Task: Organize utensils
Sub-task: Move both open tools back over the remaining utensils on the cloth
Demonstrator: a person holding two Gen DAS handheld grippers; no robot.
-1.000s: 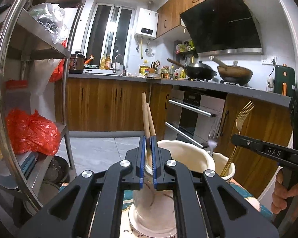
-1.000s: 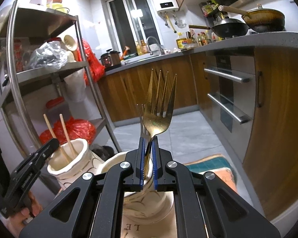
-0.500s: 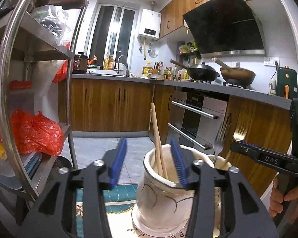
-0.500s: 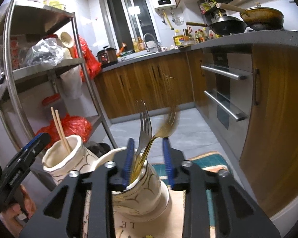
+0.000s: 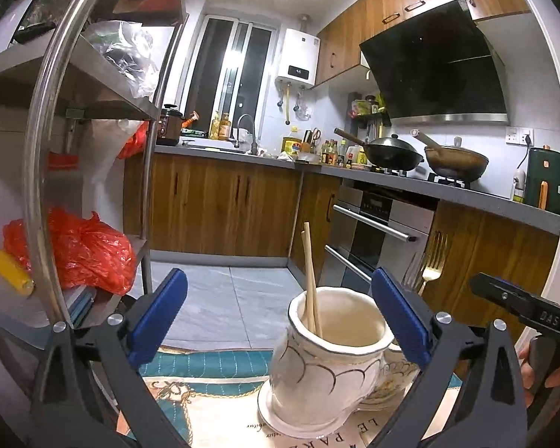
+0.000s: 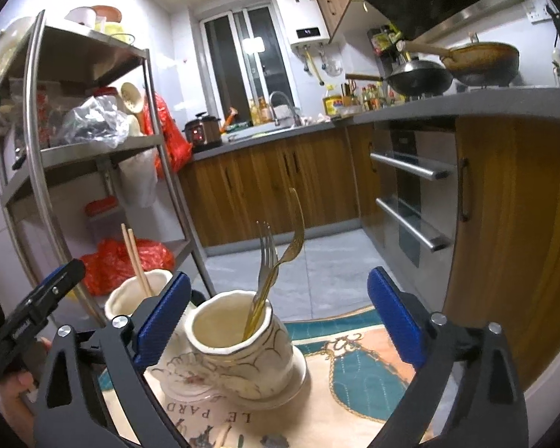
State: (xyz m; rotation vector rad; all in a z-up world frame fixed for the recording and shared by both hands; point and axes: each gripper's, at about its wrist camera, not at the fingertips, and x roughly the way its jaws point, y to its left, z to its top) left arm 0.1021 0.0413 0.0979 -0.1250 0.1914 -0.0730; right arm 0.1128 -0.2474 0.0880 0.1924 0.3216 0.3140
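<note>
1. Patterned cloth (image 6: pixel 354 403) is seen spread below both claws.
2. Left gripper (image 5: pixel 280 317) is held wide apart, empty; the chopstick jar (image 5: pixel 328 369) sits between and just beyond its blue pads.
3. Right gripper (image 6: pixel 280 317) is likewise spread, empty; the fork jar (image 6: pixel 239 351) stands between its fingers.
4. Chopsticks (image 5: pixel 310 280) are leaned inside the first jar.
5. Two forks (image 6: pixel 276 261) are propped in the second.

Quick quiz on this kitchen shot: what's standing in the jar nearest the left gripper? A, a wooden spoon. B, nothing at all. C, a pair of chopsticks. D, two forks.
C: two wooden chopsticks lean inside the jar in front of the open left gripper, while the forks stand in the other jar before the open right gripper.
</note>
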